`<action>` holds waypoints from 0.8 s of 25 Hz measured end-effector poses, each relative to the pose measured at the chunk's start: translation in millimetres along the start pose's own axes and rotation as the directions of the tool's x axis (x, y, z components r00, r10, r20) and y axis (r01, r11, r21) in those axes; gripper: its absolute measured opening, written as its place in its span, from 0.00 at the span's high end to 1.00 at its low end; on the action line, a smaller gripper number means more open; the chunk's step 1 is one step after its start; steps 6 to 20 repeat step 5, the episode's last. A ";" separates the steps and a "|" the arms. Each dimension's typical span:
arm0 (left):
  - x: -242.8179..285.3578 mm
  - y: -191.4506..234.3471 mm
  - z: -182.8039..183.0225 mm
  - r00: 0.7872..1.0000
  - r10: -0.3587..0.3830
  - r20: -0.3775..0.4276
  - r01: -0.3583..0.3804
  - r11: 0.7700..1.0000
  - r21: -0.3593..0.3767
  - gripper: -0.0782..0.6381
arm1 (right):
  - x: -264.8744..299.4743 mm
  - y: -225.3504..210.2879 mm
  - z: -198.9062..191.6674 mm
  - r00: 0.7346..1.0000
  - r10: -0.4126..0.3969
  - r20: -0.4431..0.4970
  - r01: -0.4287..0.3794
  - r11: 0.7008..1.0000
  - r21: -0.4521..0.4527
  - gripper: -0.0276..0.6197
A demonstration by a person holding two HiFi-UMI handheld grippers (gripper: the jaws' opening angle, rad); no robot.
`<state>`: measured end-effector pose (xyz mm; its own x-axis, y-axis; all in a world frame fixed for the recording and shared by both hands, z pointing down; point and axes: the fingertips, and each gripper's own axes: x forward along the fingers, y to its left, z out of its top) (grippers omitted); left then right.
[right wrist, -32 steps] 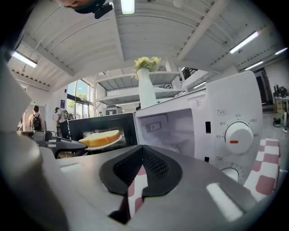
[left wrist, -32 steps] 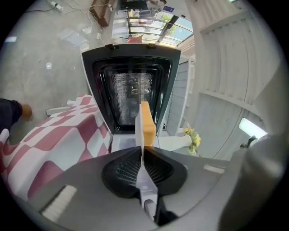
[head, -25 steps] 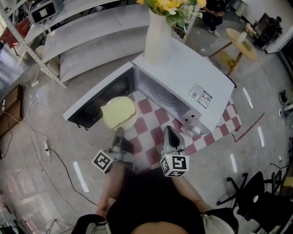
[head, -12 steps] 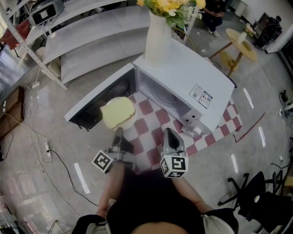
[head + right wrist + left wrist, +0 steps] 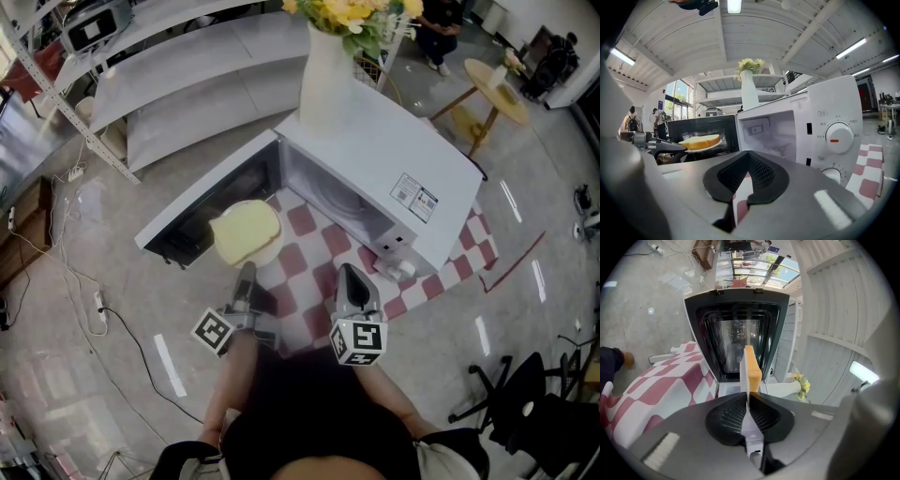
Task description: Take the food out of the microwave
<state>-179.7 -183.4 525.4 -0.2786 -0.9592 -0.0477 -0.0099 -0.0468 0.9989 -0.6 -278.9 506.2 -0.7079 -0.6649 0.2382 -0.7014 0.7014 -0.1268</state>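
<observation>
**Head and claw views: food outside the oven.** I hold the left claw (image 5: 246,274) low and level in front of the white box-shaped microwave (image 5: 384,155), pointing toward its open black-windowed door (image 5: 202,211). Its jaws are clamped on the near rim of a white round plate (image 5: 742,376). The left claw view shows that rim edge-on between the pads. The plate carries a pale yellow slab of food (image 5: 244,230), which sits outside the microwave cavity (image 5: 328,202), just in front of the door's inner face and off to the cavity's left. From above I cannot tell whether the plate touches the red-and-white checked cloth (image 5: 309,281) that covers the bench under the microwave.

The right claw (image 5: 352,281) lies beside the left one and points at the front of the microwave, near its control panel. Its jaws meet at the tips with nothing between them, and only the cloth shows behind. Both of my forearms reach forward from the body, roughly parallel. A white vase of yellow flowers (image 5: 326,80) stands on top of the microwave.
</observation>
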 end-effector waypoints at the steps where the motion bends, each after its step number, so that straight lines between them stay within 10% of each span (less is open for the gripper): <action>1: 0.1 0.3 0.0 1.000 0.001 -0.001 -0.001 1.000 0.002 0.85 | -0.2 -0.3 0.1 1.000 0.000 0.000 0.000 1.000 -0.002 0.96; 20: -0.6 1.3 0.3 1.000 0.004 -0.004 -0.004 1.000 0.010 0.85 | -0.6 -0.4 -0.8 1.000 0.003 0.001 -0.003 1.000 -0.007 0.96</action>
